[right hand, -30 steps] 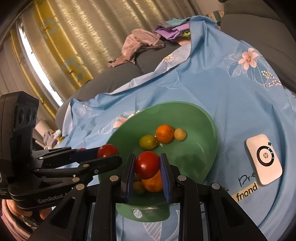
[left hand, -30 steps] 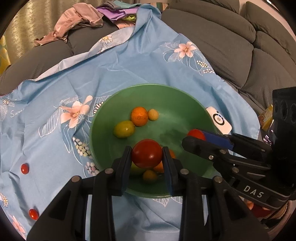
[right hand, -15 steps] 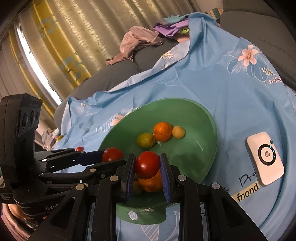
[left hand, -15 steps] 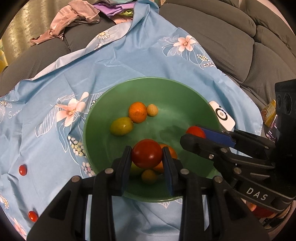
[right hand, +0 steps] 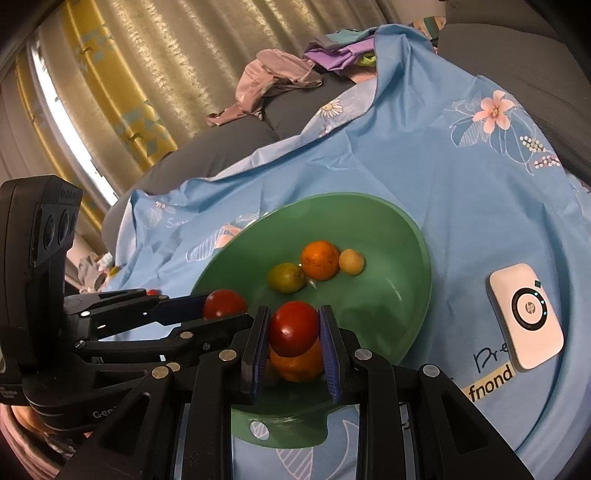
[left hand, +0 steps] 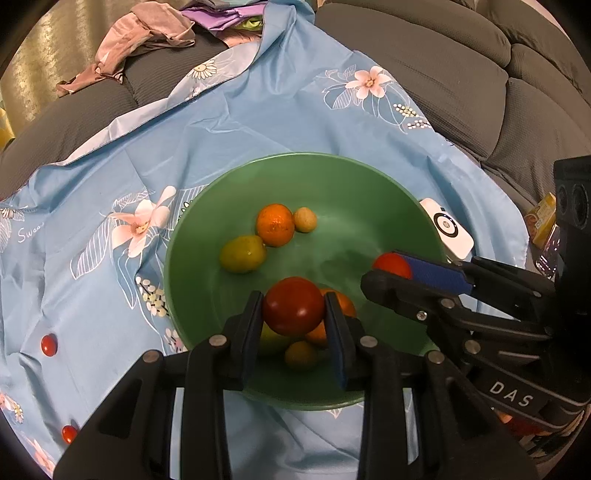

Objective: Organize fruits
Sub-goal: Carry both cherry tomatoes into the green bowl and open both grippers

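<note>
A green bowl [left hand: 369,192] sits on a blue flowered cloth [left hand: 258,122] and holds an orange [left hand: 275,224], a yellow-green fruit [left hand: 242,254], a small tan fruit [left hand: 305,220] and more fruit at its near side. My left gripper [left hand: 293,312] is shut on a red tomato [left hand: 293,305] above the bowl's near side. My right gripper [right hand: 293,330] is shut on another red tomato [right hand: 293,328], also above the bowl [right hand: 406,236]. Each gripper shows in the other's view with its tomato, the right one [left hand: 392,265] and the left one [right hand: 224,303].
Two small red tomatoes [left hand: 48,344] [left hand: 69,433] lie on the cloth left of the bowl. A white HP device [right hand: 526,315] lies right of the bowl. Clothes [left hand: 144,33] are piled on the grey sofa [left hand: 443,74] behind. A curtain [right hand: 147,74] hangs at the left.
Both grippers have shifted slightly over the bowl with their tomatoes still held. The fruit in the bowl has not moved.
</note>
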Available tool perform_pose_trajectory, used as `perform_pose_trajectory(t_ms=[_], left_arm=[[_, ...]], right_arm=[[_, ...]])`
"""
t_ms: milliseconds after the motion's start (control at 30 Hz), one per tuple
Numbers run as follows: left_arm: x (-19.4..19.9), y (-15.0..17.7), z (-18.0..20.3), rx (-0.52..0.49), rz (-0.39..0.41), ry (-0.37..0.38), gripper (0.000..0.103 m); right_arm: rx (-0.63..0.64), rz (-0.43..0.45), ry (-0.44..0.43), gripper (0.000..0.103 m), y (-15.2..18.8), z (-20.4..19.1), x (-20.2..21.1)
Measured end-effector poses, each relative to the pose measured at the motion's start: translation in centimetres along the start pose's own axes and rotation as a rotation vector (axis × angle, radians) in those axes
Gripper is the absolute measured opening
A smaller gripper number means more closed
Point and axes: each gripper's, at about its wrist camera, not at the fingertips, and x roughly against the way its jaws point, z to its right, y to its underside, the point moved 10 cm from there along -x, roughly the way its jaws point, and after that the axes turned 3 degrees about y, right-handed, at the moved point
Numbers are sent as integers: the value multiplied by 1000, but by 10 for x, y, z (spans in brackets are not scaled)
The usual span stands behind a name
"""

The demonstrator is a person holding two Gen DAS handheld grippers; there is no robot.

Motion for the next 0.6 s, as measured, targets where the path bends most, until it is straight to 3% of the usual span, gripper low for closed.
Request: perform_pose_trajectory(t_ms=[600], left_arm=[[-2, 2, -6, -30, -3, -74, 35]], right_arm=[[27, -12, 41, 28, 2, 0, 0]])
